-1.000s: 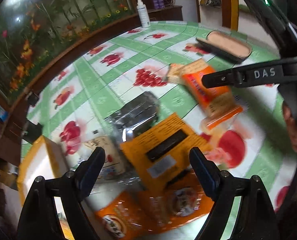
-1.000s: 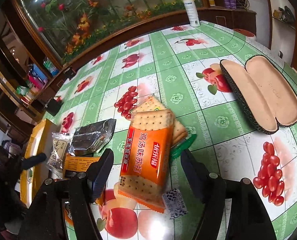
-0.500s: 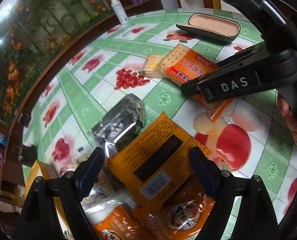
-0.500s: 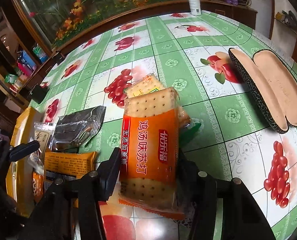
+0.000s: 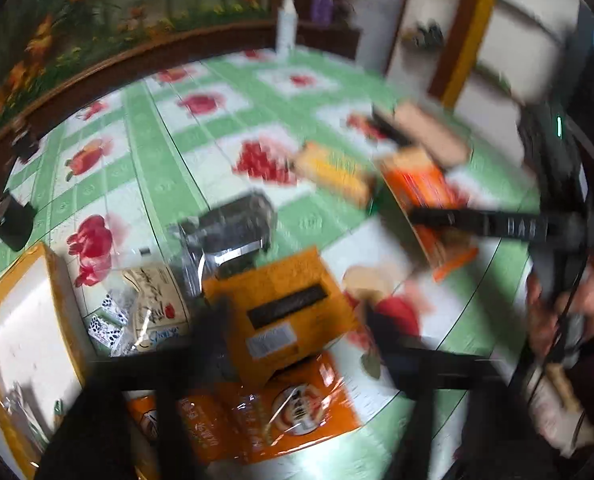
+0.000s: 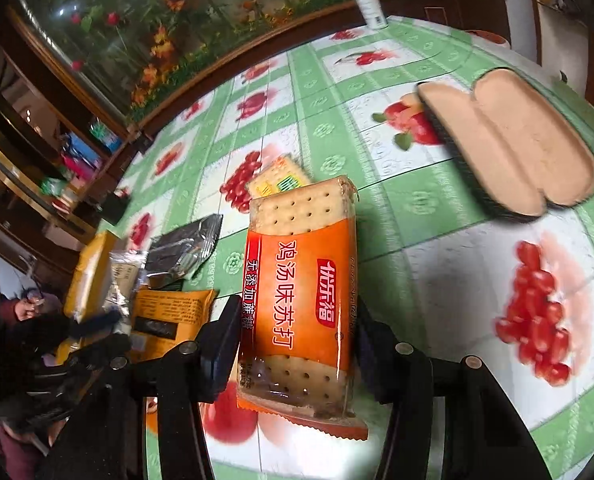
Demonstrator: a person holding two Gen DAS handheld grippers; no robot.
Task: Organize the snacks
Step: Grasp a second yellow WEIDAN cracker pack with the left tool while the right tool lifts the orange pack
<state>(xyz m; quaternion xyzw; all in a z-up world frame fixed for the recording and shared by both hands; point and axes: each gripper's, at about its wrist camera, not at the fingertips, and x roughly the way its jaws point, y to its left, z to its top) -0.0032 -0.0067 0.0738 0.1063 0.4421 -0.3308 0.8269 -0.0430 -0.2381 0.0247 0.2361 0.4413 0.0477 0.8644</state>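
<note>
Where floral glass backs it, fruit-print tablecloth (image 6: 437,240) holds snacks.

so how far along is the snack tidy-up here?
Early. Done: little shows as sorted; the yellow-rimmed white tray looks mostly bare. In hand: the right gripper is shut on the orange soda cracker pack, which looks raised off the green fruit-print tablecloth. Left: the silver foil pouch, yellow-orange flat packet and second cracker pack lie loose. The left gripper is blurred, apparently open.
</note>
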